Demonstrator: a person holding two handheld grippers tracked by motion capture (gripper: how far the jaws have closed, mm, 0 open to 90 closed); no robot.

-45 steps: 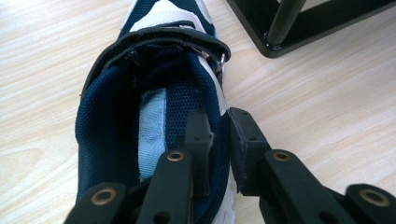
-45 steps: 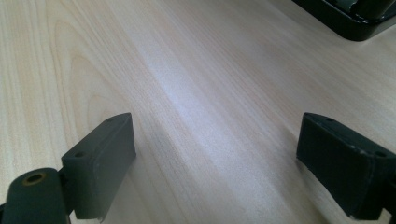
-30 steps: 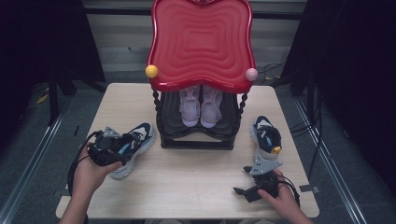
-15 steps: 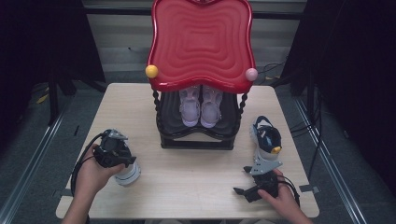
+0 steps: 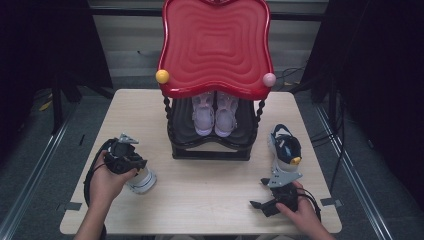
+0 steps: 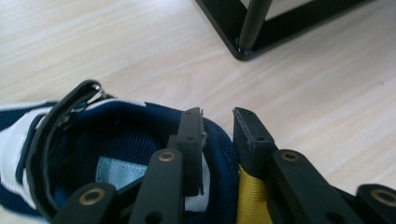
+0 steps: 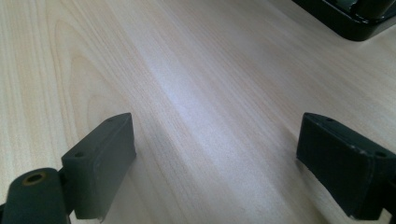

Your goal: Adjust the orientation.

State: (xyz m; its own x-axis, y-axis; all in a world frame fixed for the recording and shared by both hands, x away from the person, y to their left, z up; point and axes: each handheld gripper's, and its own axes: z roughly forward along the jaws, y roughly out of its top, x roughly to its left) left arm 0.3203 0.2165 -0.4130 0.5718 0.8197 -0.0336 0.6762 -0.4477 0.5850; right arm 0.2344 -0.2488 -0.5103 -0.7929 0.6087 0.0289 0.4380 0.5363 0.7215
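My left gripper [image 6: 217, 135] had just been closing and pinched the heel collar of the shoe [image 6: 116, 158], lower left on the table [image 5: 210, 195]; my right gripper [image 7: 215, 158] sat spread wide, gripping nothing.

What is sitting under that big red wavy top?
Under the red top, on the black rack's shelf, stands a pair of pale lilac sneakers, toes toward the person. Their heels and the back of the shelf are covered by the top.
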